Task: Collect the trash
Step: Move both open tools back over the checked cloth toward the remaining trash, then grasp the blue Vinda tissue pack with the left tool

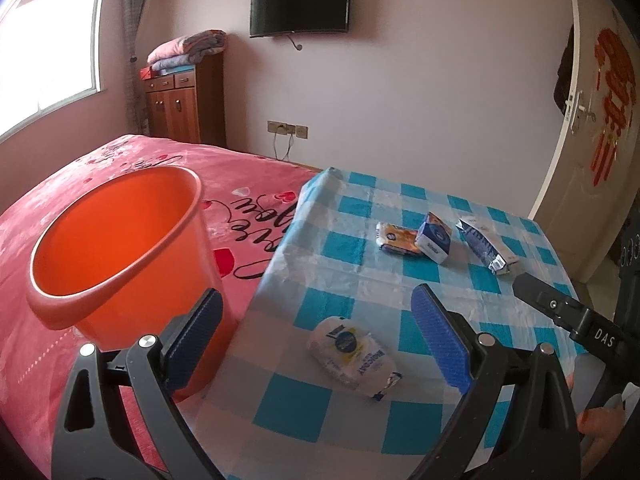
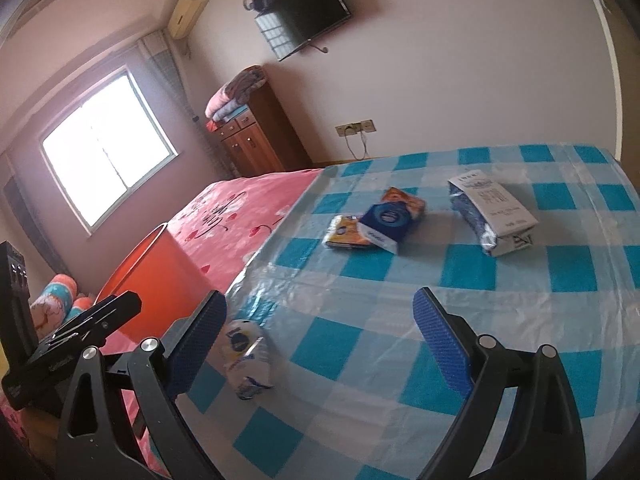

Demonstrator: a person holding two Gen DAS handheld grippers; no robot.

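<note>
The left gripper (image 1: 318, 336) has its blue-padded jaws spread wide apart with nothing clamped; it is angled down over a table covered by a blue-and-white checked cloth (image 1: 360, 280). Between the jaws, slightly toward 5 o'clock of centre in the left wrist view, lies a crumpled white wrapper (image 1: 352, 358) on the cloth, not touched by either pad. At 10 o'clock from the wrapper stands an orange bucket (image 1: 120, 248), open end up, set against the table's left edge beside a bed with a pink cover (image 1: 60, 216); the left pad overlaps the bucket wall in this view, and contact cannot be determined. At 1 o'clock from the wrapper, further across the cloth, three items lie grouped: an orange-yellow packet (image 1: 394, 238), a blue-and-white carton (image 1: 434, 238) resting against it, and a blue-and-white bag (image 1: 486, 246) just to the right, apart from the carton. The right gripper (image 2: 320, 336) likewise has its jaws wide apart and empty; in its view the white wrapper sits at 8 o'clock, just beside the left pad, whether touching it cannot be told. A wall-mounted television (image 1: 300, 4) hangs at 12 o'clock.
</note>
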